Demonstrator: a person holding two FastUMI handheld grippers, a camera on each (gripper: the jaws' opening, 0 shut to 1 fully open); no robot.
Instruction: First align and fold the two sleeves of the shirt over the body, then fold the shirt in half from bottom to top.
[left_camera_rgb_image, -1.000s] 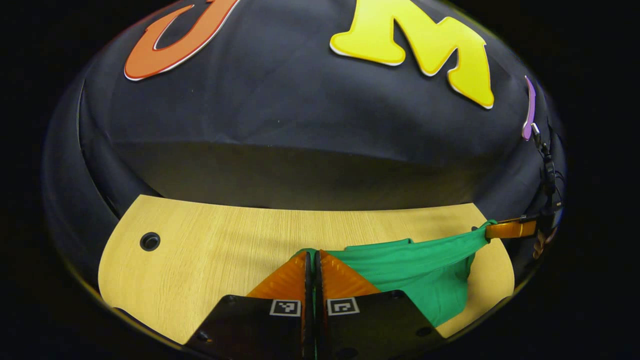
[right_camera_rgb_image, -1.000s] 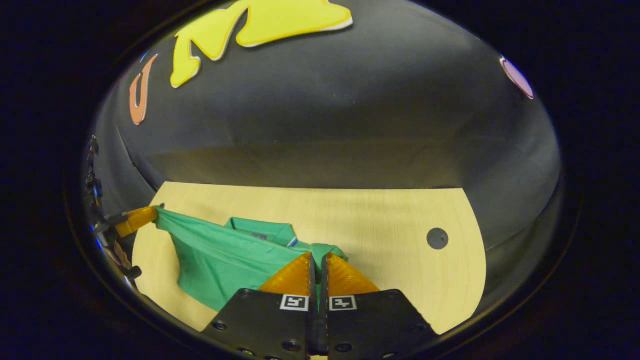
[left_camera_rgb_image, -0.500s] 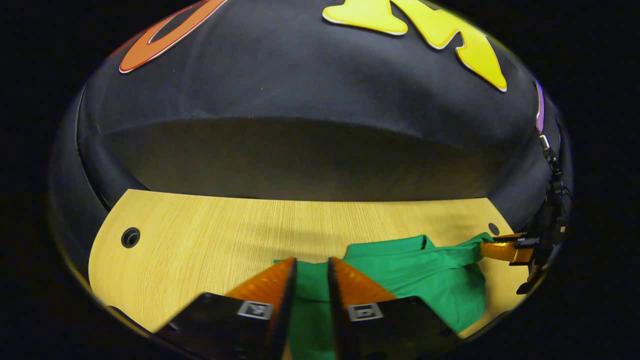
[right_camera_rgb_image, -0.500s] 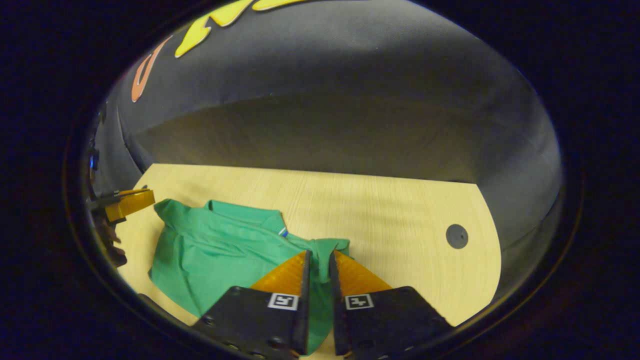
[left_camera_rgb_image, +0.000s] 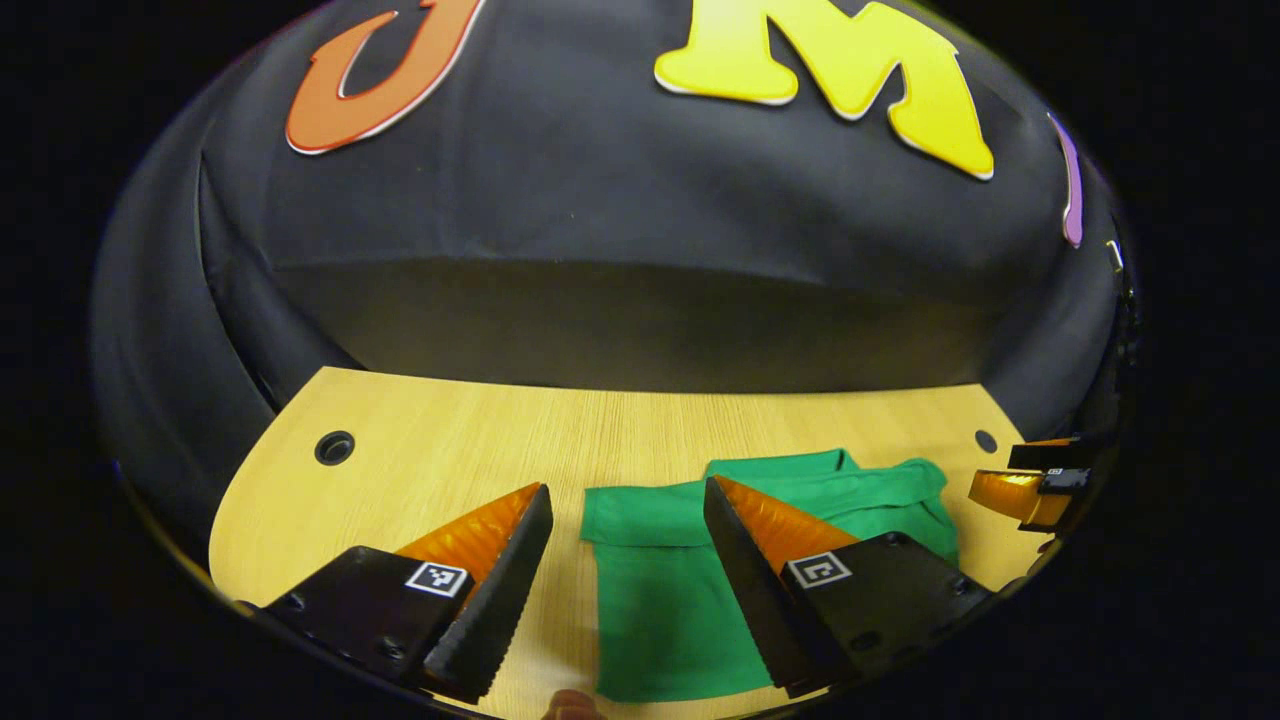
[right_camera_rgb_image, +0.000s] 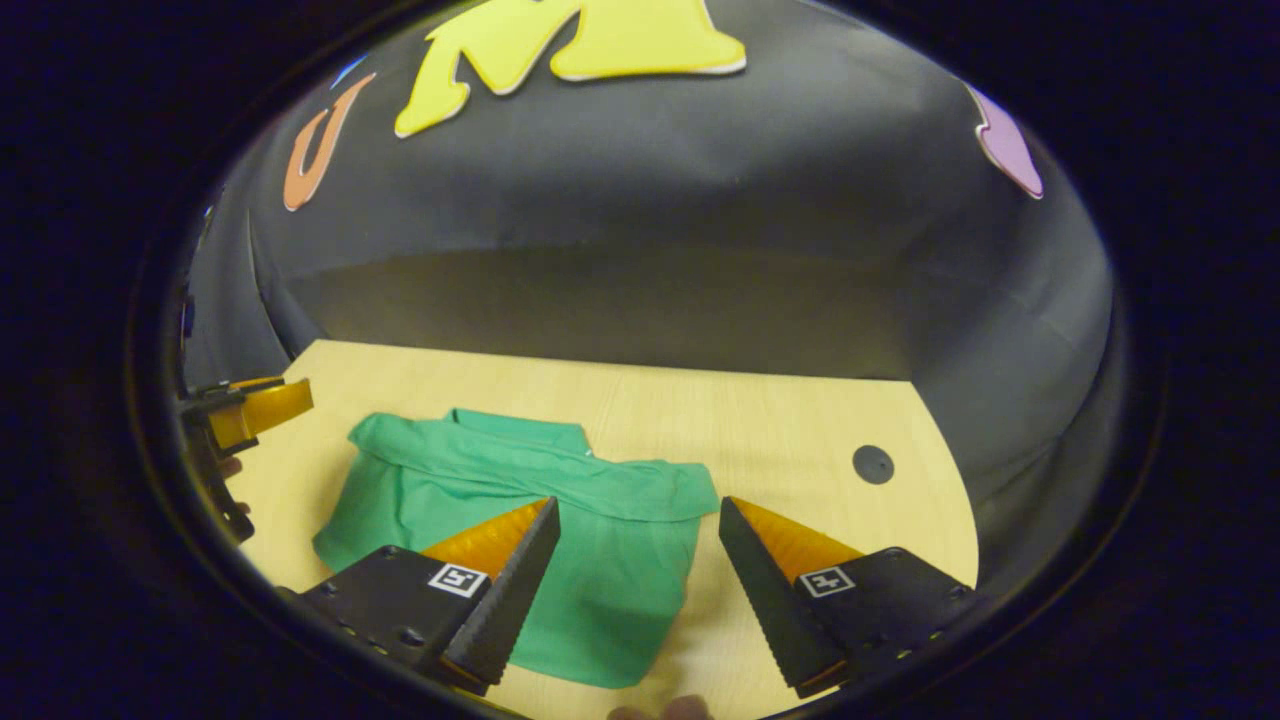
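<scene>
Lying flat on the wooden surface (left_camera_rgb_image: 480, 440), the green shirt (left_camera_rgb_image: 680, 590) is seen at about 5 o'clock in the left gripper view and at 7 o'clock in the right gripper view, with a folded band across its top edge and the collar (right_camera_rgb_image: 520, 428) just behind it. The left gripper (left_camera_rgb_image: 625, 515) is held above the shirt's near-left part with its fingers spread wide and nothing between them; the right gripper (right_camera_rgb_image: 638, 525) is likewise held wide open and empty over the shirt's right side. The folding is judged to be largely done, so the step in hand is taken to be checking and tidying the result. To do this well, the edges should be compared from both sides, any uneven corner should be pinched lightly and drawn square, and the cloth should be pressed flat rather than dragged, so that the layers beneath are not shifted.
</scene>
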